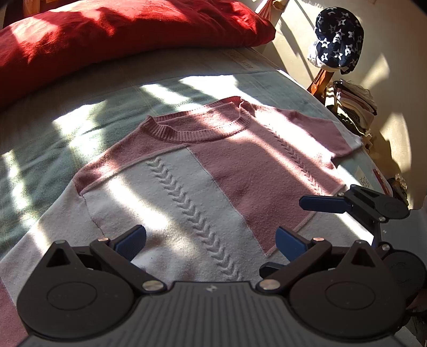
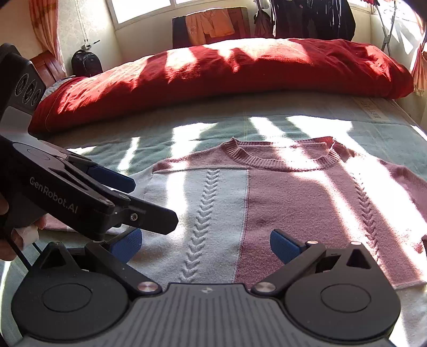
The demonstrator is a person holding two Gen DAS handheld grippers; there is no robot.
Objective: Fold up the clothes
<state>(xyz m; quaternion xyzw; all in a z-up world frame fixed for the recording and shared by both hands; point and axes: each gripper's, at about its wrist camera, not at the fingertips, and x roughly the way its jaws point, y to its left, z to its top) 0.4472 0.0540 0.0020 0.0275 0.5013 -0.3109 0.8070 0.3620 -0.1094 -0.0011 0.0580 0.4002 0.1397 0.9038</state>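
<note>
A pink and white knit sweater (image 1: 186,192) (image 2: 267,202) lies flat and face up on the green bed sheet (image 1: 53,138) (image 2: 186,130), with its neckline at the far end. My left gripper (image 1: 210,243) is open just above the white lower part, nothing between its blue pads. My right gripper (image 2: 205,245) hovers open over the lower middle, where white meets pink. In the right wrist view the left gripper (image 2: 154,202) comes in from the left, open, with a hand (image 2: 16,235) behind it. One right finger (image 1: 320,204) shows at the right in the left wrist view.
A long red quilt (image 1: 120,34) (image 2: 226,72) lies across the far side of the bed. To the right, past the bed edge, are a star-patterned hat (image 1: 339,37) and a stack of folded clothes (image 1: 355,104). Garments hang below the window (image 2: 210,24).
</note>
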